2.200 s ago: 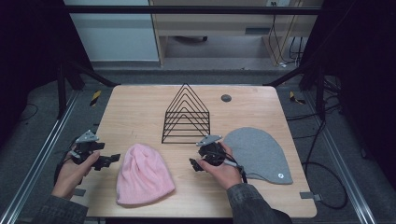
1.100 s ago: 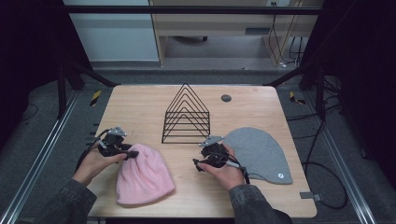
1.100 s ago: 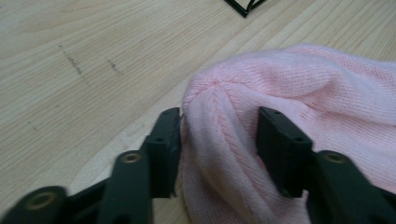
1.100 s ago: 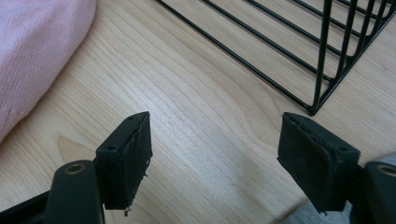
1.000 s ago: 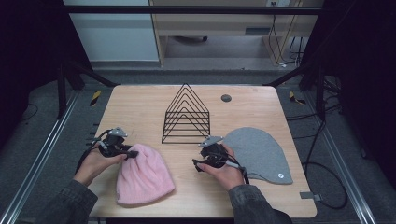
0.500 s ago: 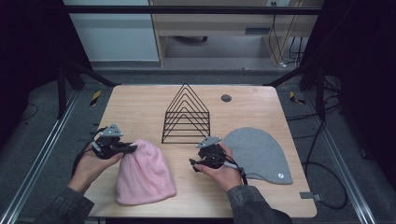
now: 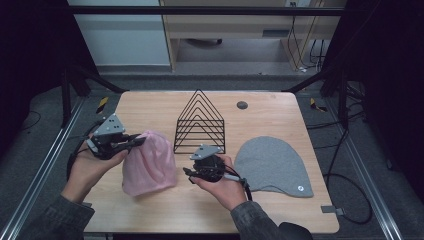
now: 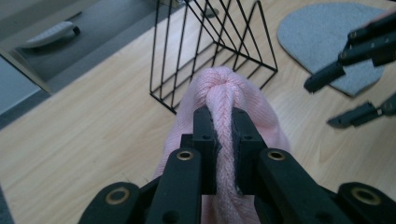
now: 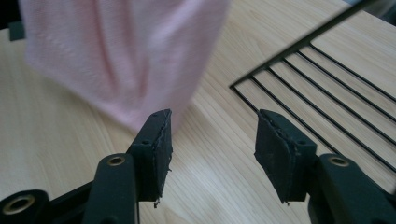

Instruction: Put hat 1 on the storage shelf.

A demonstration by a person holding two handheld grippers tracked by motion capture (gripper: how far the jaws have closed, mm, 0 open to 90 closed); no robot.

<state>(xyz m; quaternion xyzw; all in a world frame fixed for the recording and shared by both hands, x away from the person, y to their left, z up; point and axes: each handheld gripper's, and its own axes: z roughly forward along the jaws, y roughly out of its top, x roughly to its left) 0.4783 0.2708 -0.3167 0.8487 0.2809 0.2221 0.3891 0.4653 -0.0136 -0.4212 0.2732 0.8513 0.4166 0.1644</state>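
Observation:
A pink knit beanie [image 7: 150, 162] hangs bunched from my left gripper [image 7: 140, 141], its lower edge still on the table. In the left gripper view that gripper [image 8: 223, 116] is shut on a fold at the top of the pink beanie [image 8: 224, 88]. My right gripper [image 7: 189, 175] is low over the table just right of the hat, pointing at it. Its jaws [image 9: 212, 135] have just been closing, stand apart and have nothing between them; the pink beanie [image 9: 116, 56] hangs a little beyond them. The right gripper [image 8: 345, 98] is also seen from the left one.
A black wire triangular rack [image 7: 200, 122] stands at mid-table behind both grippers. A grey beanie [image 7: 272, 165] lies flat at the right. A small dark disc [image 7: 242, 105] sits near the far edge of the wooden table [image 7: 150, 105].
My left gripper closed on the pink beanie's top and rose, pulling the hat up from lying flat. My right gripper shifted a little to the left, toward the hat.

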